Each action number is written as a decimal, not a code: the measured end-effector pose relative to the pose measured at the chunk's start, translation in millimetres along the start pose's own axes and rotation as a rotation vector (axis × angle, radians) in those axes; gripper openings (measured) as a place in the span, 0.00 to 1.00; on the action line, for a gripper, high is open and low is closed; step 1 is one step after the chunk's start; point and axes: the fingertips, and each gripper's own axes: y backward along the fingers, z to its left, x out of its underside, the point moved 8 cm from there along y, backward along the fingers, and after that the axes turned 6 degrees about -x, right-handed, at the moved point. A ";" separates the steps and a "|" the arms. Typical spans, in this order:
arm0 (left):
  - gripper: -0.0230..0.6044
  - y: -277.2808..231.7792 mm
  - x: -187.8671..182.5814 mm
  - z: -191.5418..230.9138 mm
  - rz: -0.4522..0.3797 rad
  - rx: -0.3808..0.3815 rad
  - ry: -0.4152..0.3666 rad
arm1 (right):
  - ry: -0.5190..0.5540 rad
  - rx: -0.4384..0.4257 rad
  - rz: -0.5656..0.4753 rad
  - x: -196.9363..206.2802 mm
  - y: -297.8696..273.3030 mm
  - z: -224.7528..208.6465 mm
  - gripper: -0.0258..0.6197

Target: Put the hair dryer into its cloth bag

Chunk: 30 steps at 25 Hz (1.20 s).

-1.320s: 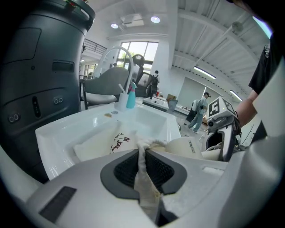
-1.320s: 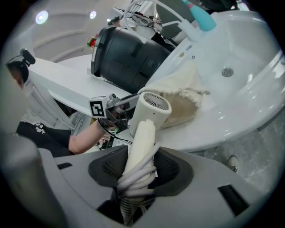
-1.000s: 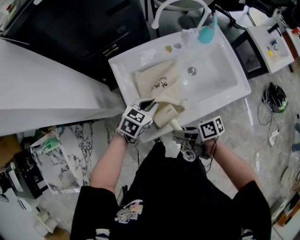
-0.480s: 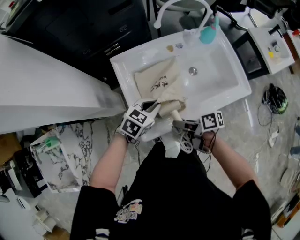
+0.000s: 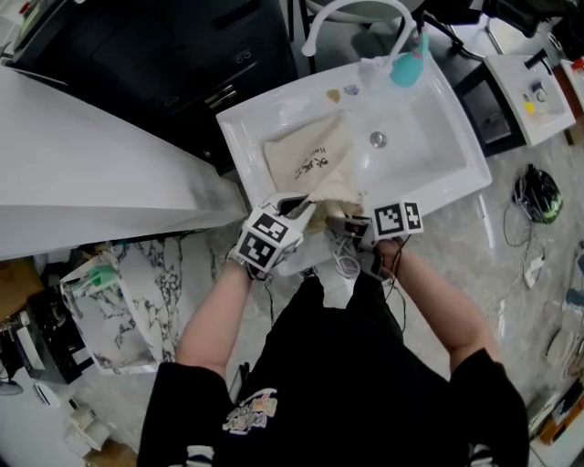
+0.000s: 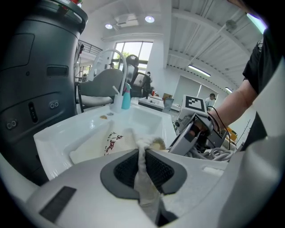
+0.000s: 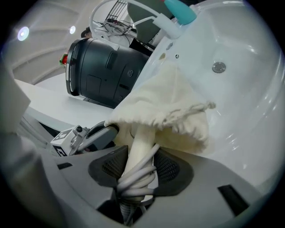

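Observation:
A cream cloth bag (image 5: 306,160) with dark print lies in the white sink (image 5: 429,155), its mouth lifted toward the near rim. My left gripper (image 5: 304,207) is shut on the edge of the bag's mouth, and the cloth (image 6: 142,176) runs pinched between its pads. My right gripper (image 5: 345,224) is shut on the hair dryer's pale handle (image 7: 140,138) together with its coiled grey cord (image 7: 136,176). The dryer's head is hidden inside the gathered bag mouth (image 7: 167,104). In the right gripper view the left gripper (image 7: 95,136) sits just left of the handle.
A white faucet (image 5: 351,11) and a teal bottle (image 5: 404,66) stand at the sink's far edge, with the drain (image 5: 377,140) in the basin. A dark cabinet (image 5: 164,55) and a white counter (image 5: 82,173) lie to the left. Cables (image 5: 537,191) lie on the marbled floor at right.
My right gripper has moved left and toward the sink with the dryer, and more of the dryer is now covered by the bag's mouth. The left gripper has stayed put.

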 end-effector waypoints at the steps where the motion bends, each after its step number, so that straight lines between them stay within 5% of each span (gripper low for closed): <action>1: 0.10 0.3 -0.5 0.2 -0.005 0.000 0.004 | 0.008 0.008 -0.004 -2.9 -3.0 -0.9 0.32; 30: 0.10 15.2 -6.9 -9.6 -0.047 0.072 0.049 | 0.026 0.110 -0.282 -58.4 -51.5 -13.3 0.31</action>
